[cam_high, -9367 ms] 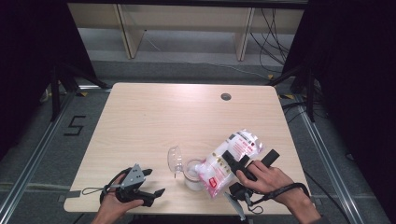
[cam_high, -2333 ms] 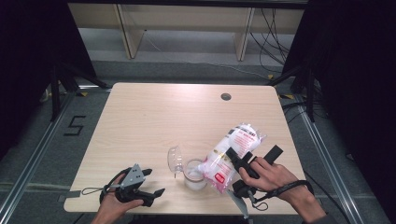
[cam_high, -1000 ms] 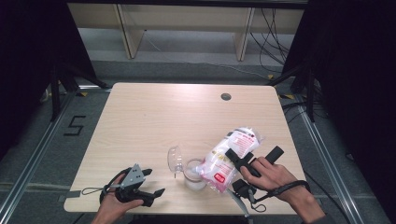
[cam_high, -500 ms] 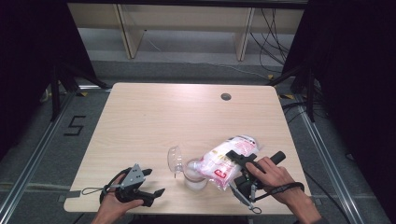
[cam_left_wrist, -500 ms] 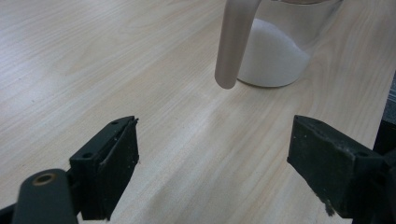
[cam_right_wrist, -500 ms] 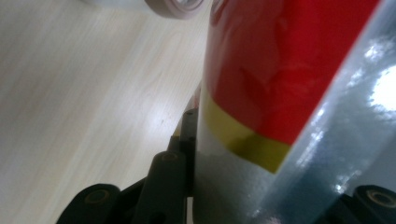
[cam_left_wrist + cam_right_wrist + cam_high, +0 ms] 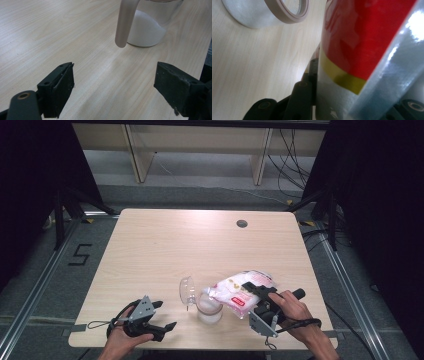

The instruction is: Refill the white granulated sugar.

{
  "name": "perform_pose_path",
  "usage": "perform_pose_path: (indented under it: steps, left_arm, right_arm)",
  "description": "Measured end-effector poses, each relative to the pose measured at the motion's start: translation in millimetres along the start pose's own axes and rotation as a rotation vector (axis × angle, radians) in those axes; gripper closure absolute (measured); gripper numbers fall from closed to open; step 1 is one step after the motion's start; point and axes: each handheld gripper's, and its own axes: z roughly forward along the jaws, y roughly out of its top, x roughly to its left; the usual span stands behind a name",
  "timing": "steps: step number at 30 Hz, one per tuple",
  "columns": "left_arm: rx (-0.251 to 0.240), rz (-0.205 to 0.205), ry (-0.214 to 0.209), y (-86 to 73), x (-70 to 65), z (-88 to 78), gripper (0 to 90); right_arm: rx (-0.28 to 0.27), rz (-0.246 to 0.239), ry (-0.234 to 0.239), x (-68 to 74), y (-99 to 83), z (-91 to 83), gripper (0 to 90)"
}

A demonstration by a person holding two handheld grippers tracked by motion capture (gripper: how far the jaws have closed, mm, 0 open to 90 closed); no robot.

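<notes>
Gripping the plastic bag [image 7: 241,288] in your right tongs [image 7: 263,296], you have it tipped almost level at the lower right of the high view, its open end over the glass jar [image 7: 209,306]. In the right gripper view the bag's red and yellow print [image 7: 362,42] sits clamped between the black jaws, with the jar's rim at the upper left. White powder lies heaped inside the jar [image 7: 147,30], whose hinged lid [image 7: 187,291] hangs open on its left side. Your left tongs [image 7: 162,315] rest at the lower left of the worktop [image 7: 200,245], jaws spread wide and holding nothing.
</notes>
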Motion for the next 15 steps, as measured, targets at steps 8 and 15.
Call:
perform_pose_path:
  steps: [8, 15]
  left_arm:
    - [-0.001, 0.001, -0.001, 0.1, 0.1, -0.1, 15.7]
    - [-0.006, 0.008, 0.0, 0.5, 0.4, -1.0, 15.7]
  right_arm:
    - [-0.01, 0.192, -0.006, 11.6, -4.2, 0.2, 76.3]
    - [-0.01, 0.292, -0.014, 15.6, -10.9, 1.7, 76.7]
